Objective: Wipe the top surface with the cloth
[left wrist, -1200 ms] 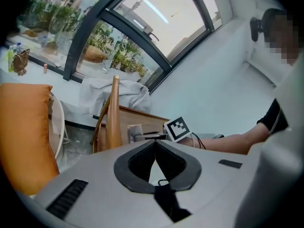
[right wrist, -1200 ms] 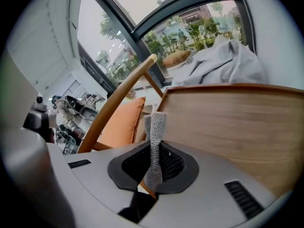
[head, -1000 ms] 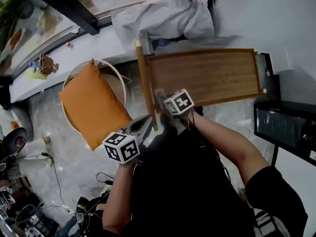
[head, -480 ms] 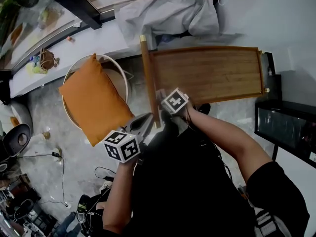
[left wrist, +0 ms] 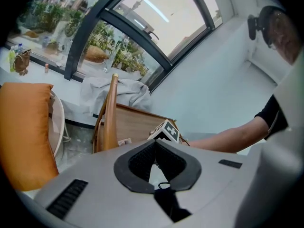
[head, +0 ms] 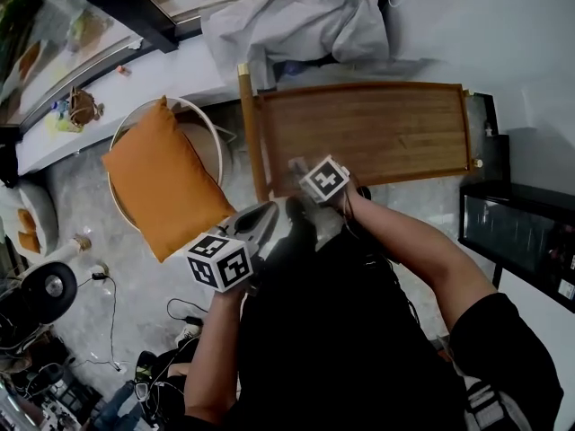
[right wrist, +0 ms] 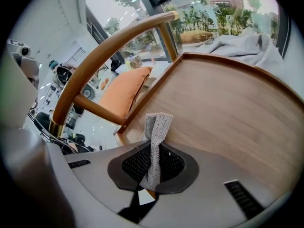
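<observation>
- Cloth [right wrist: 157,125]: small grey knit piece, bunched into a strip. It is pinched between the jaws of the right gripper [right wrist: 153,151], and a short end stands past the tips.
- It sits over the near corner of the top surface [right wrist: 228,113], at the end with the curved handle. Whether the free end touches the wood cannot be told.
- Right gripper: clenched on the cloth, with the knit pressed between both dark pads.
- Top surface: warm brown wood with a raised lip all round, like a tray. The curved wooden handle [right wrist: 95,65] arches over one short end and has a brass-coloured cap at its foot.
- Left gripper [left wrist: 155,148]: jaws drawn together at the tips with nothing between them. In the head view it hangs off the table, on the near side of the handle end.
- Orange cushion [head: 162,182]: leans in a round white-framed chair [head: 216,137] just beside the handle end.
- Crumpled pale sheet [head: 301,16]: heaped on the window ledge behind the table.
- Black cabinet [head: 517,236]: stands near the far short end.
</observation>
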### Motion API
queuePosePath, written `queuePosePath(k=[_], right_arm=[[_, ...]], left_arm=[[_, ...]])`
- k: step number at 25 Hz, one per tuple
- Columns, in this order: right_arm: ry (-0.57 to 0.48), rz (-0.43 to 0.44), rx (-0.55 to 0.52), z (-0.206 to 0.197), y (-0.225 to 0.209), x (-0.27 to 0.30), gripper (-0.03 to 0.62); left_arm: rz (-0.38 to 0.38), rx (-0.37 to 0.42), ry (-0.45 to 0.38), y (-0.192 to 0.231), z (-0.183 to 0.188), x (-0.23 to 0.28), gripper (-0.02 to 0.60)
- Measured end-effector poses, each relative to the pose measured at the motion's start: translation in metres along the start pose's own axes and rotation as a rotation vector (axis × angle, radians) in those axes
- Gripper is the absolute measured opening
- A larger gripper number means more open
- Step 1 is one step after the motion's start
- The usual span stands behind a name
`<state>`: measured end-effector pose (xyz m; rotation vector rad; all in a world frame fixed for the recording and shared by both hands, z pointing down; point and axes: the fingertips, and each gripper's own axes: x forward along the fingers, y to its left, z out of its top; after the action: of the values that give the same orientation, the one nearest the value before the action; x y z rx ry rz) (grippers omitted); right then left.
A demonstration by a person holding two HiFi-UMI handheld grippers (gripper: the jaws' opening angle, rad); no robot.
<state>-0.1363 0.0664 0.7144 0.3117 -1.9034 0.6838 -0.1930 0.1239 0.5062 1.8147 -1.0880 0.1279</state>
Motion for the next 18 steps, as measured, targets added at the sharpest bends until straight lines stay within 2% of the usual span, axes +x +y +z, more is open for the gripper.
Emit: queuePosePath(k=[6,13,18], right_arm=[[0.012,0.03,0.063,-0.036,-0.035,-0.028,0.041],[-0.012,-0.028,0.104,-0.074,-0.097,-0.064,0.041],[-0.05,-0.023,0.16,-0.098,-0.127,-0.084,0.041]], left_arm=[[-0.013,0.003,0.013,-0.035,-0.005,0.032,0.011],[-0.057,0.017,0.059,-0.082,-0.016,0.081,0.011],[-0.072,0.039,0.087,-0.11,-0.02,0.111,0.011]])
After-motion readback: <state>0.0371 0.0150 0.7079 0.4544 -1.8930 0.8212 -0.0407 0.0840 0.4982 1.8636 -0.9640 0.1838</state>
